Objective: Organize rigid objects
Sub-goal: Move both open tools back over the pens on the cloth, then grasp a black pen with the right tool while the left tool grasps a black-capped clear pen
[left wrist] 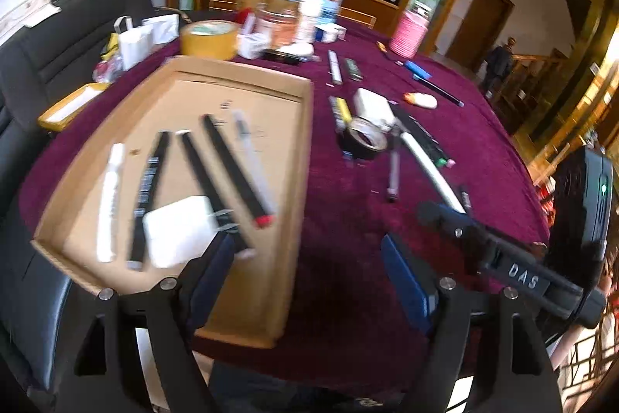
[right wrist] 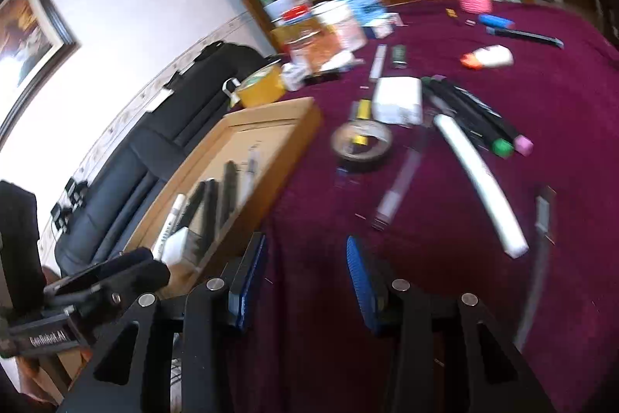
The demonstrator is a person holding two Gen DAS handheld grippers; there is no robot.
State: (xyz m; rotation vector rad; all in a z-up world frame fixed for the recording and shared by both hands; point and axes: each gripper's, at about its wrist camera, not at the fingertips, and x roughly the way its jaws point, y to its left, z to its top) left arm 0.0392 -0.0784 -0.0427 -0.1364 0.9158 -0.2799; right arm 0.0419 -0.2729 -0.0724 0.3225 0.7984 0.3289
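A shallow cardboard tray (left wrist: 247, 297) (right wrist: 305, 111) lies on the purple tablecloth at the left. In it lie a white marker (left wrist: 110, 200), three black pens (left wrist: 228, 165), a clear pen and a white charger (left wrist: 178, 231). Loose on the cloth to the right are a black tape roll (left wrist: 365, 140) (right wrist: 361, 144), a white charger block (left wrist: 373, 107) (right wrist: 398, 99), a long white tube (left wrist: 429, 169) (right wrist: 479, 180), a clear pen (right wrist: 398, 188) and dark markers (right wrist: 476, 115). My left gripper (left wrist: 309, 258) is open and empty over the tray's near right edge. My right gripper (right wrist: 305, 273) is open and empty above the cloth beside the tray.
Jars, bottles and a yellow tape roll (left wrist: 209, 37) crowd the table's far side, with a pink spool (left wrist: 408, 31), a blue lighter (left wrist: 419, 68) and a white-orange object (left wrist: 421, 99). A black chair (right wrist: 162, 126) stands at the left. The table's edge curves close on the right.
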